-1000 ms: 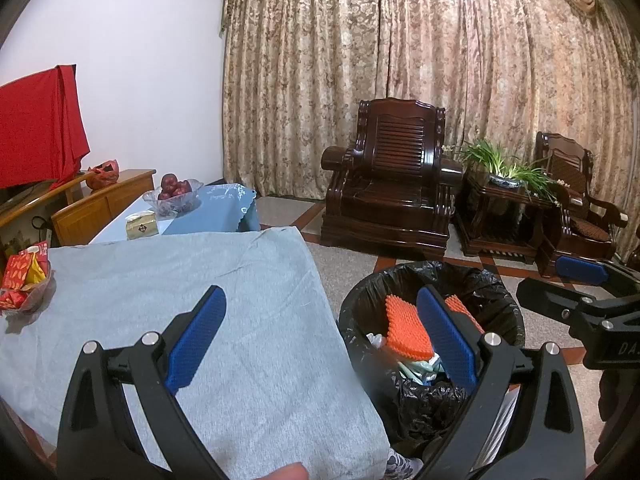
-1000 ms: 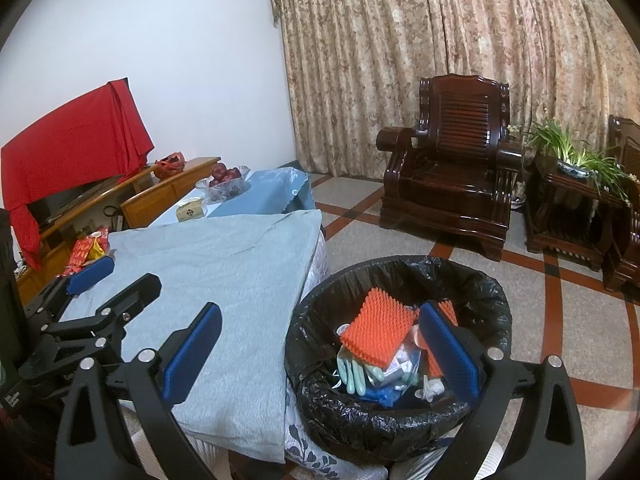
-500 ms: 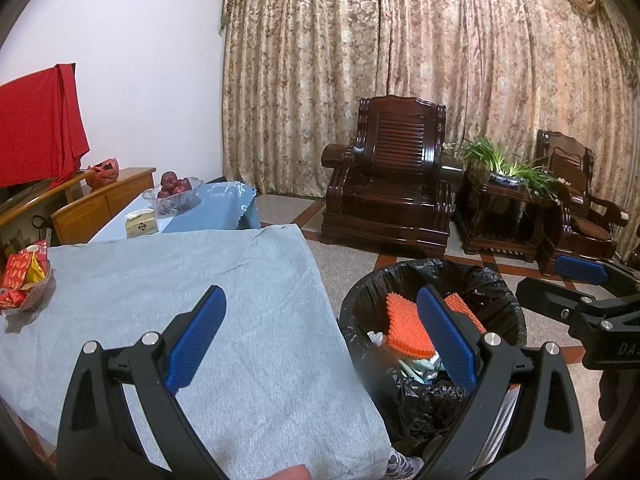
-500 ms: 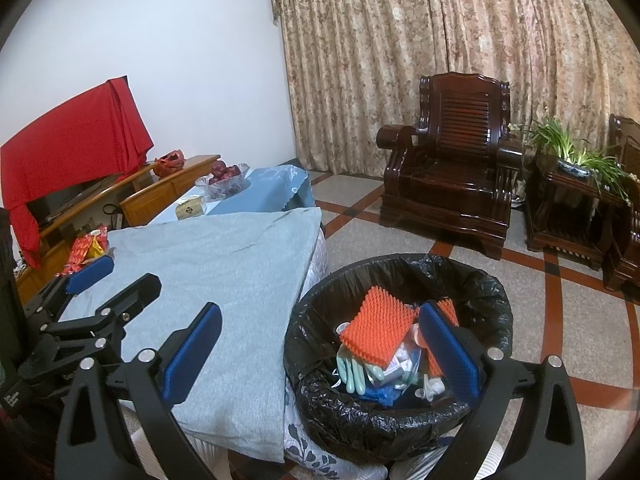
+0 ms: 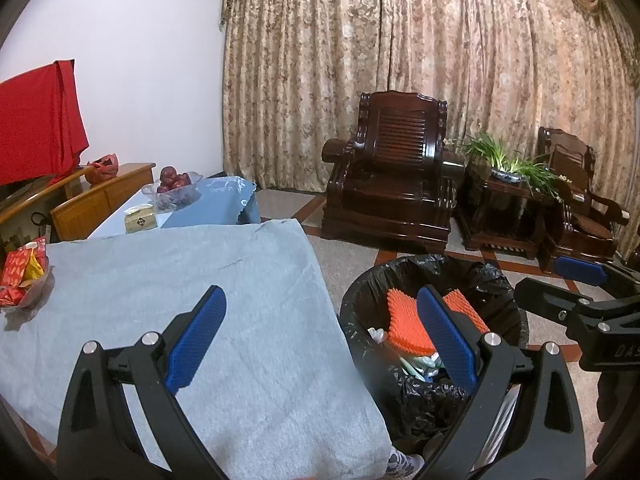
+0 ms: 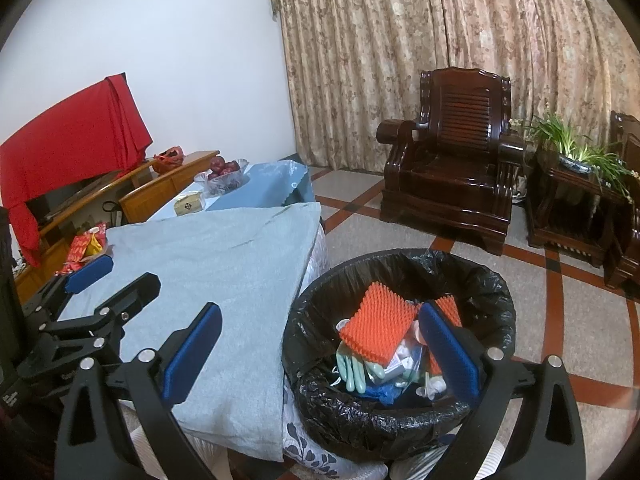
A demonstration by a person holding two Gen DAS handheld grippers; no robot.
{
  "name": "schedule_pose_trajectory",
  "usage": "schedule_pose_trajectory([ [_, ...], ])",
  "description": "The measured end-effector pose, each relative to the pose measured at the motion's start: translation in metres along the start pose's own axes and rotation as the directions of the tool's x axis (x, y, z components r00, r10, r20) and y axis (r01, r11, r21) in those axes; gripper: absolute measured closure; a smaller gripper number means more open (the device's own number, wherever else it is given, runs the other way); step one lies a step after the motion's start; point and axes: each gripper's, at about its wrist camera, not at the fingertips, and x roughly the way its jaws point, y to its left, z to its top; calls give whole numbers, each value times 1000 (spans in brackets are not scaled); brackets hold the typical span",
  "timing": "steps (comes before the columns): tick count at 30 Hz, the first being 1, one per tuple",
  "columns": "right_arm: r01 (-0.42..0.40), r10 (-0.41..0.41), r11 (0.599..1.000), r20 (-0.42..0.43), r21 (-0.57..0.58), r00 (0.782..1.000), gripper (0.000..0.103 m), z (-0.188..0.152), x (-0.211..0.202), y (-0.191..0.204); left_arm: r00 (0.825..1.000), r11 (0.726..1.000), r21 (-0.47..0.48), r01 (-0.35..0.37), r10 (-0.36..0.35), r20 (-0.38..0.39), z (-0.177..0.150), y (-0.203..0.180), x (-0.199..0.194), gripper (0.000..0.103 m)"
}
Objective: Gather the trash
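While binned, trash [image 6: 378, 334] between empty jaws

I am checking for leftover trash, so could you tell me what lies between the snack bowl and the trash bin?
Only bare grey cloth lies between the snack bowl and the trash bin; the right wrist view shows it.

You're in a living room with a plain white wall [image 6: 180, 52] on the left and heavy floral curtains [image 5: 400, 40] covering the whole back. A dark carved wooden armchair [image 6: 452, 168] sits on the speckled floor [image 6: 580, 308] with its red-brown stripes, right beside a dark side table [image 6: 568, 204] with a potted plant [image 6: 576, 148]. Over on the left there's a light wooden cabinet [image 5: 104, 196] with a red cloth [image 6: 68, 132] draped behind it.
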Motion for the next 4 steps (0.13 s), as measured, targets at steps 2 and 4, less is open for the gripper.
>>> schedule_pose_trajectory([
  [2,0,0,1000,-1,2,1000,6,-1,-2,1,1000,1000,1,0,0,-2,-1,1,-1,9],
  [4,0,0,1000,-3,3,1000,6,-3,-3,1,1000,1000,1,0,0,-5,-3,1,-1,9],
])
